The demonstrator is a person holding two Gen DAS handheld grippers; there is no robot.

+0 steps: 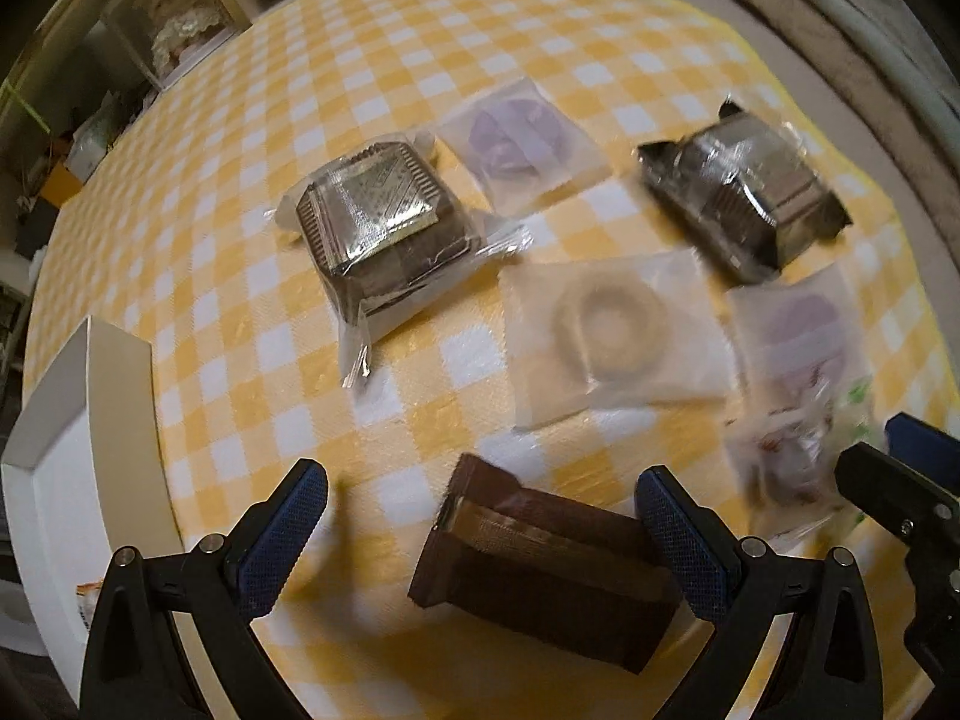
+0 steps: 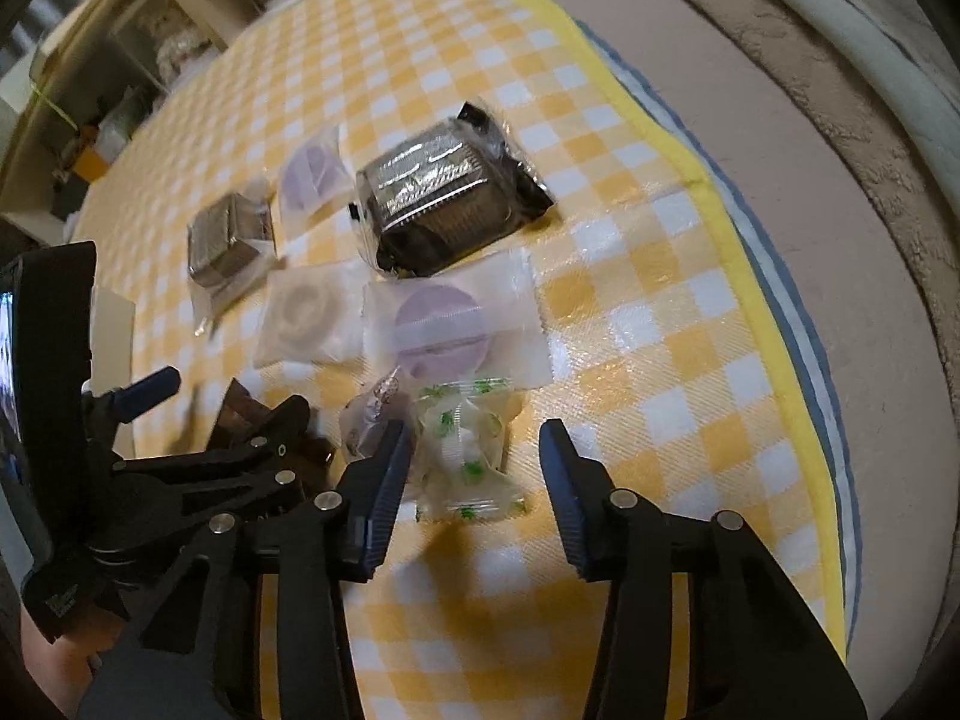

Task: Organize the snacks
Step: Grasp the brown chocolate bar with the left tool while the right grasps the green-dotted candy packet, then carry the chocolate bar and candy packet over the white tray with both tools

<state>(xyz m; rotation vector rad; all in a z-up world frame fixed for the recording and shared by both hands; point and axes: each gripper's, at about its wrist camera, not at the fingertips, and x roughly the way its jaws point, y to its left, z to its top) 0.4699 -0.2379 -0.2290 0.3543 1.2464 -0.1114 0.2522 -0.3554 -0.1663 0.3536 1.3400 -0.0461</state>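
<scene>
My left gripper (image 1: 483, 534) points down over a brown bar packet (image 1: 540, 564) that lies on the yellow checked cloth (image 1: 420, 30). The packet is between its wide jaws; the right pad is at the packet's end and the left pad stands well clear. My right gripper (image 2: 474, 486) straddles a clear candy wrapper with green print (image 2: 468, 456). Its left pad is at the wrapper's edge, and a gap shows on the right side. In the right wrist view the left gripper (image 2: 222, 408) shows at the left, over the brown packet (image 2: 237, 414).
Two dark square cakes in clear wrap (image 1: 378, 222) (image 1: 744, 198), two purple rounds in white packets (image 1: 519, 138) (image 1: 804, 330) and a beige ring packet (image 1: 612, 330) lie beyond. A white box (image 1: 90, 420) stands left. A small brownish candy (image 2: 372, 420) lies beside the green one. The cloth's yellow edge (image 2: 756, 300) runs right.
</scene>
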